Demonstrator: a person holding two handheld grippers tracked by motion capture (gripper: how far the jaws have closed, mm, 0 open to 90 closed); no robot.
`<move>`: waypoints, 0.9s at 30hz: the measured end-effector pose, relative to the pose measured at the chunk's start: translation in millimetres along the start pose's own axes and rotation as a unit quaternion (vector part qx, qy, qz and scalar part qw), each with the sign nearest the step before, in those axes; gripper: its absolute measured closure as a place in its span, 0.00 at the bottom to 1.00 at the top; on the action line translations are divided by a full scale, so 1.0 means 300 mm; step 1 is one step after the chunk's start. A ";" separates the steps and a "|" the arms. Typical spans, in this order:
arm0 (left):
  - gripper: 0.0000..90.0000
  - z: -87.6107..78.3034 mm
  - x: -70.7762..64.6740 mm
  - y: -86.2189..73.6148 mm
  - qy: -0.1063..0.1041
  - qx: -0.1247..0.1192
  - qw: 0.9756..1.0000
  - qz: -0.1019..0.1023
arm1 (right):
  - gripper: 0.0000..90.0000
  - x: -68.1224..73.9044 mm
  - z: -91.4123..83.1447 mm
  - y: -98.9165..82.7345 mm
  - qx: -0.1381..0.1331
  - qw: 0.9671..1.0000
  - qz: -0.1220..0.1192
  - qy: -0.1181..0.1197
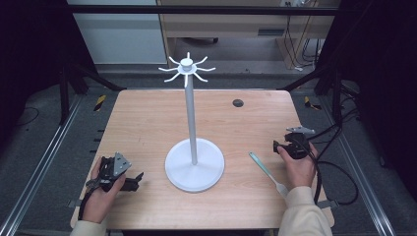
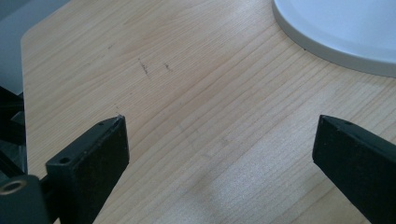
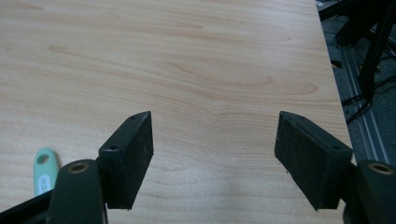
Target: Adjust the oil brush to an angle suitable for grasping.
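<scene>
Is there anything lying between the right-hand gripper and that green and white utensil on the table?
Nothing visible. The utensil lies flat on bare table just beside the right gripper, toward the white stand. The jaws stand open with nothing between them, and only wood separates them from the utensil's green handle end.

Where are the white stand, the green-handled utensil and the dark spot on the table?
white stand [image 1: 194, 169], high view, on its round base.
green-handled utensil [image 1: 260, 165], high view, on the green handle.
dark spot [image 1: 238, 103], high view, at its middle, on the tabletop's far side.
</scene>
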State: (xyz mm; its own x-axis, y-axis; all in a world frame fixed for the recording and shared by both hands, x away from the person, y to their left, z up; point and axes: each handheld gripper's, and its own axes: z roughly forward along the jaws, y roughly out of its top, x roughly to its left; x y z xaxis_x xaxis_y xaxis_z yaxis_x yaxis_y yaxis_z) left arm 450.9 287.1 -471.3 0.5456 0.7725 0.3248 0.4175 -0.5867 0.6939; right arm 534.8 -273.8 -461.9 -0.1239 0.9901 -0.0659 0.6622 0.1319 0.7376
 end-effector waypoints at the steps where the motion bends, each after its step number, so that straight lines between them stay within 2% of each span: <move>1: 0.04 -0.001 0.000 0.000 0.000 -0.001 1.000 0.000 | 0.35 0.013 0.001 -0.005 0.005 1.000 -0.011 -0.003; 7: 0.04 0.001 -0.001 0.001 -0.001 -0.001 1.000 0.000 | 0.42 0.039 0.001 -0.009 0.012 0.999 -0.033 -0.003; 8: 0.04 0.001 -0.002 0.001 -0.001 0.000 1.000 0.001 | 0.47 0.046 0.007 -0.012 0.016 0.999 -0.046 -0.005; 11: 0.04 0.001 -0.002 0.001 -0.001 0.000 1.000 0.001 | 0.51 0.053 0.011 -0.014 0.021 0.998 -0.051 -0.001; 14: 0.04 0.001 -0.002 0.001 -0.002 0.001 1.000 0.002 | 0.62 0.068 0.009 -0.013 0.024 0.998 -0.058 0.014; 16: 0.04 0.002 -0.002 0.001 -0.002 0.001 1.000 0.002 | 0.64 0.072 0.008 -0.013 0.024 0.998 -0.061 0.017; 17: 0.04 0.001 -0.002 0.001 -0.002 0.001 1.000 0.003 | 0.69 0.083 0.009 -0.014 0.024 0.997 -0.067 0.024; 25: 0.04 0.003 -0.005 0.002 -0.003 0.002 1.000 0.005 | 0.88 0.145 0.005 -0.009 0.021 0.993 -0.099 0.053; 27: 0.04 0.003 -0.005 0.002 -0.003 0.002 1.000 0.004 | 0.90 0.151 0.005 -0.009 0.021 0.993 -0.103 0.057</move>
State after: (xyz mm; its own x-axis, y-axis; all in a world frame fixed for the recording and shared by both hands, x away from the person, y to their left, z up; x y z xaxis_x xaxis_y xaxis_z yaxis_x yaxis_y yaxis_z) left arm 450.8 285.3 -471.9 0.5544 0.7655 0.3265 0.4154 -0.5945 0.6885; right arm 528.4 -229.1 -468.0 -0.3413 0.9304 -0.1340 0.6441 0.3353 0.6875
